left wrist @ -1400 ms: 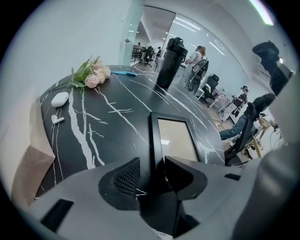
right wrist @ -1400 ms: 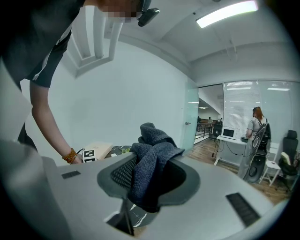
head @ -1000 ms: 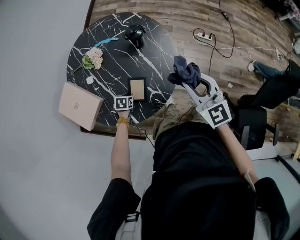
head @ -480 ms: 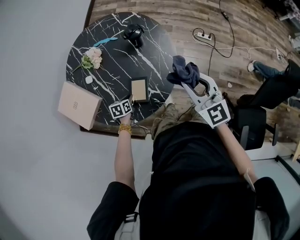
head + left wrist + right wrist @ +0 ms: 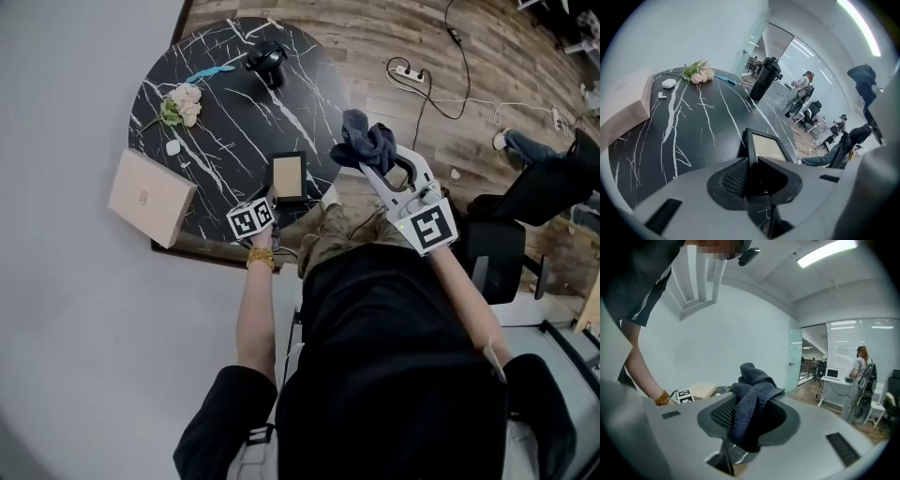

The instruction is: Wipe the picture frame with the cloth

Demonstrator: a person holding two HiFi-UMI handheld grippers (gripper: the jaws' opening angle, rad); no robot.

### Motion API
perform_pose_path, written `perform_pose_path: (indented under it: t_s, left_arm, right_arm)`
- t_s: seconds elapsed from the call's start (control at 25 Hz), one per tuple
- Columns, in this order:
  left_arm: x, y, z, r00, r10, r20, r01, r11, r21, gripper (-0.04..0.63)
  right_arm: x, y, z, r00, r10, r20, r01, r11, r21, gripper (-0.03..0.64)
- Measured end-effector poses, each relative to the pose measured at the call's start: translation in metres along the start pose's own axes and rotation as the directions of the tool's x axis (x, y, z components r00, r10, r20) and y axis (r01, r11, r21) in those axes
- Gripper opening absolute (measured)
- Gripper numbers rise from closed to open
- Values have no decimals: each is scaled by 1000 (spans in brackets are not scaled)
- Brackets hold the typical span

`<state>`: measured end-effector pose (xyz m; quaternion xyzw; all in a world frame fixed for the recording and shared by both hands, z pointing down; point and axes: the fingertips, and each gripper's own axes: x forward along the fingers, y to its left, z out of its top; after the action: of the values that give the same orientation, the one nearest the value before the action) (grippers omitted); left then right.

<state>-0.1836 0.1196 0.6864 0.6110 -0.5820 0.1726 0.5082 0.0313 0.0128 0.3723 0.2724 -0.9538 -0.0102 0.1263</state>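
Black marble table [image 5: 225, 112]. L gripper [image 5: 753, 177] clamped on picture frame [image 5: 767, 146] edge, at table's near side. R gripper [image 5: 751, 423] pinches dark cloth [image 5: 749, 394], off to the right. Imo brace frame firmly, bring cloth flat onto glass, light strokes.

A round black marble bench [image 5: 234, 122] veined with white is carrying everything. The left fingers [image 5: 733, 178], pinching a black-rimmed picture frame [image 5: 288, 176], are hanging over its near edge. Left of those fingers, a flat pale pink rectangular box [image 5: 150, 198] is lying with a corner jutting past the rim. Well beyond the fingers, to the left, a small white oval object [image 5: 173, 147] and a pale flower bunch [image 5: 180, 103] are lying. Farther still, a thin teal pen-like stick [image 5: 210, 72] is lying and a black bottle [image 5: 266, 62] is standing.
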Motion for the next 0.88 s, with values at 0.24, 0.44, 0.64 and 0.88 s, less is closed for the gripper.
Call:
perform_pose_path:
  t_s: [0.24, 0.44, 0.64, 0.88]
  left_arm:
    - [-3, -16, 9, 996, -4, 93, 7, 1000, -31, 69]
    - [5, -20, -10, 993, -35, 111, 47, 993, -112, 59]
    - [5, -24, -23, 995, -20, 95, 27, 997, -77, 9]
    - [28, -45, -35, 992, 17, -127, 33, 926, 376, 351]
  right_arm:
    - [-10, -2, -8, 1000, 12, -6, -12, 1000, 8, 114]
    - [-13, 0, -9, 999, 35, -9, -35, 999, 4, 114]
    - [-15, 0, -8, 999, 48, -9, -48, 999, -1, 114]
    - [-19, 1, -10, 998, 55, -18, -55, 998, -33, 114]
